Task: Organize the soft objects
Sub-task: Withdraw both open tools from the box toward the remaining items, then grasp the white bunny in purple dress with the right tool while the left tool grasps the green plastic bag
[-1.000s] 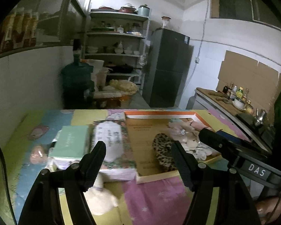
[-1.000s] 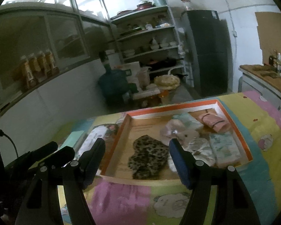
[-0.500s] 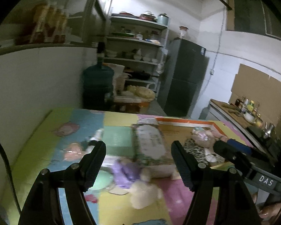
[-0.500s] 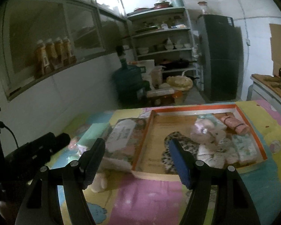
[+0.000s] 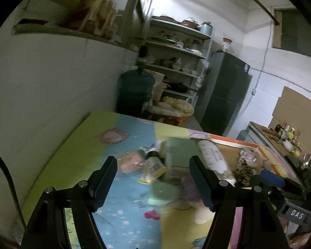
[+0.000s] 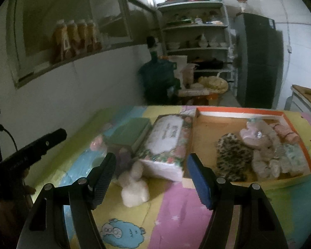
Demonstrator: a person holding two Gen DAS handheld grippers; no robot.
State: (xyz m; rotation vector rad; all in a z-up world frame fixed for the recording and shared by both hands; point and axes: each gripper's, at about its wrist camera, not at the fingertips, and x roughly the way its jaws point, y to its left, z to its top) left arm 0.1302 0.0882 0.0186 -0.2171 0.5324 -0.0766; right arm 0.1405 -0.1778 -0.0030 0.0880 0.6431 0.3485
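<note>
Left tongs (image 5: 152, 175): my black ribbed jaws stand wide apart, nothing between the pads – they hang above the mat.
Right tongs (image 6: 151, 175): also spread wide and empty; one pad is ribbed black, the other has a blue face.
Mat (image 6: 176, 213): smooth patchwork of pastel squares – yellow, pink, blue, green – with cartoon prints.
Plush (image 6: 134, 186): cream, fuzzy, lumpy; it lies on the mat just in front of the floral box, between my right jaws as I look along them.
Floral box (image 6: 168, 143): a long rectangular carton, rose print with a pale oval label, just beside the tray's left wall.
Green box (image 6: 130, 133): flat, matte, left of the floral box and close against it.
Tray (image 6: 238, 111): shallow cardboard, orange rim, brown floor.
In the tray: a furry leopard-print piece (image 6: 231, 155), pinkish plush (image 6: 257, 137) and pale bundles packed at the right side.
Clear wrapper (image 5: 153, 167): crinkly, glossy, blurred; I cannot tell what is in it.
Green disc (image 5: 162, 193): round, flat, on the mat near the wrapper.
</note>
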